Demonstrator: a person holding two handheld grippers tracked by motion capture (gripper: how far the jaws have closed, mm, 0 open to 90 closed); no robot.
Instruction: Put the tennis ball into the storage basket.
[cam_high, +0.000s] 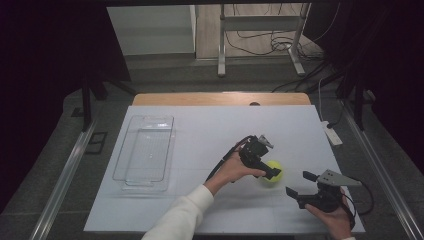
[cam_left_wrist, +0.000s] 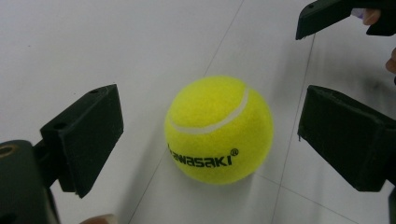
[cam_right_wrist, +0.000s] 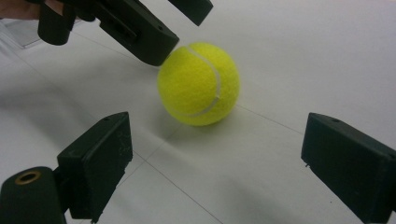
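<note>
A yellow tennis ball (cam_high: 270, 181) printed "kawasaki" rests on the white table sheet (cam_high: 210, 135), right of centre. My left gripper (cam_high: 272, 174) reaches over it, open. In the left gripper view the ball (cam_left_wrist: 219, 130) lies between the two spread black jaws without touching either. My right gripper (cam_high: 300, 184) stands open a little to the ball's right, near the front edge. In the right gripper view the ball (cam_right_wrist: 199, 84) sits ahead of the open jaws, with the left gripper (cam_right_wrist: 135, 28) coming down on it from the upper left.
A clear plastic tray (cam_high: 145, 150) lies empty on the sheet's left side. A white power strip (cam_high: 332, 134) sits off the table's right edge. Metal rails run along both sides, and cables trail on the floor behind.
</note>
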